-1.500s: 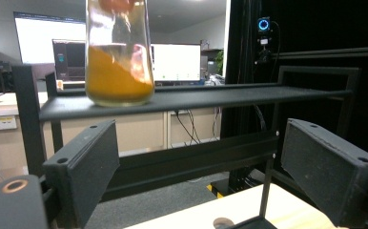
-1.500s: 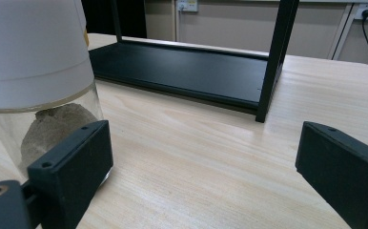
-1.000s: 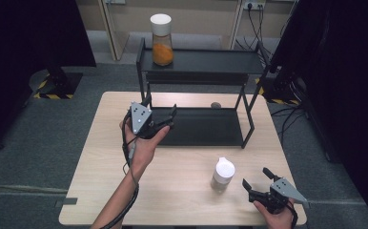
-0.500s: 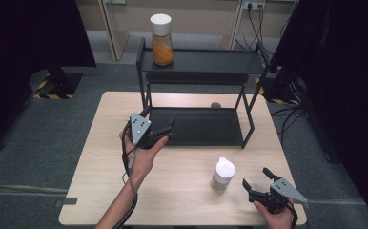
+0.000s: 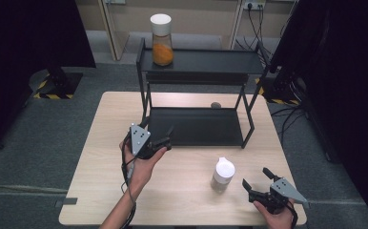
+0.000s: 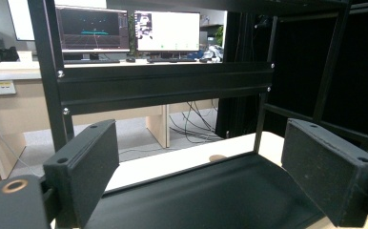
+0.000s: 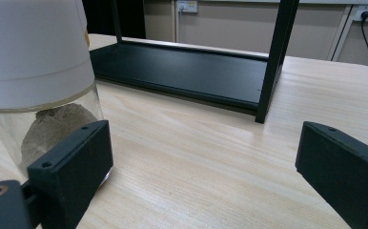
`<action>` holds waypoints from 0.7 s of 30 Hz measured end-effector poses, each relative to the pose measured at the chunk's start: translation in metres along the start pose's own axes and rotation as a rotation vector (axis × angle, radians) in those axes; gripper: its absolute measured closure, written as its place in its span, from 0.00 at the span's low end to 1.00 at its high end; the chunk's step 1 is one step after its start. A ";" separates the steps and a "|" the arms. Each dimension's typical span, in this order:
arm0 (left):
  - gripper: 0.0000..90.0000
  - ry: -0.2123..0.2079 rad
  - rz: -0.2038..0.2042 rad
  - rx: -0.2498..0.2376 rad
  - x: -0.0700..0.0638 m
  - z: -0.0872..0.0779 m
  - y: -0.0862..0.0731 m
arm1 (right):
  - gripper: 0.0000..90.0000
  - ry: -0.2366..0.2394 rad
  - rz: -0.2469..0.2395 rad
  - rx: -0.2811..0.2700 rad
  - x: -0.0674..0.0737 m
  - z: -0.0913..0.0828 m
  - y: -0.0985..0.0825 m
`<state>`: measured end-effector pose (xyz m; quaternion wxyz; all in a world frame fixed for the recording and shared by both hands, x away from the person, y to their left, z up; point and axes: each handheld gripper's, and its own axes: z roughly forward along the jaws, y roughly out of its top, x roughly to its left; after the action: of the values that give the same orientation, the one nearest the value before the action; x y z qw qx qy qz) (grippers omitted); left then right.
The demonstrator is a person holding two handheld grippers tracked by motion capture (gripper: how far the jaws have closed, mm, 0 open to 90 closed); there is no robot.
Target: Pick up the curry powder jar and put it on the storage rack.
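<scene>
White-capped glass jar [image 5: 221, 175] holding greyish powder stands upright on the wooden table [image 5: 187, 200], near the right gripper [image 5: 260, 187], whose jaws gape wide and empty. Left gripper [image 5: 165, 138], also wide open and empty, faces the black shelf rack [image 5: 199, 126].

My surface [image 5: 187, 191] is pale wood grain. The rack [image 5: 196, 126] is black. Shelf jar [image 5: 162, 40]: orange contents, white lid. Near jar [image 5: 222, 175]: clear, white cap, grey-brown contents.
</scene>
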<state>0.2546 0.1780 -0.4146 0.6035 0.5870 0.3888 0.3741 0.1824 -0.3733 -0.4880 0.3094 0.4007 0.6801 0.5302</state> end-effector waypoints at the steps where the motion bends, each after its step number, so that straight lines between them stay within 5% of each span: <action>1: 0.13 -0.001 -0.001 0.003 0.000 -0.001 -0.001 | 0.06 0.000 0.000 0.001 0.000 0.000 0.000; 21: 0.13 -0.019 -0.016 0.058 -0.002 -0.018 -0.036 | 0.06 0.001 -0.002 0.002 0.000 0.000 0.000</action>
<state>0.2371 0.1823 -0.4503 0.5927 0.6048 0.3984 0.3524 0.1824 -0.3732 -0.4877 0.3091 0.4000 0.6812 0.5296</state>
